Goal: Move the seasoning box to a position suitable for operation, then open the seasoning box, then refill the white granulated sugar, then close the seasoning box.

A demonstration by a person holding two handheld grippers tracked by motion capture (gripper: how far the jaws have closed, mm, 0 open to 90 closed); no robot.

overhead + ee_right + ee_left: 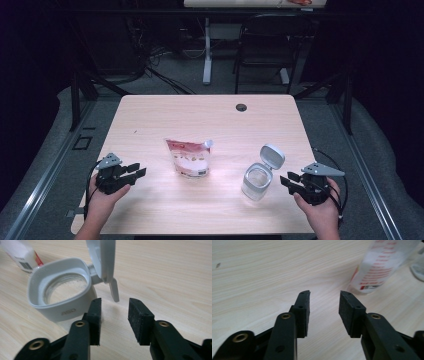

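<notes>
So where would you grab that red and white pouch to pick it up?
Probably its flat upper body, below the corner spout, coming in from the left gripper side. The pouch stands upright and thin, so open jaws could pinch its front and back faces there.

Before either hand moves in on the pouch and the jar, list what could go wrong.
1. The pouch stands upright with its spout open; a sideways nudge from the left tongs could topple it and spill.
2. The jar has its lid flipped up, close to the right tongs; a bump there might snap it shut or tip the jar.
</notes>
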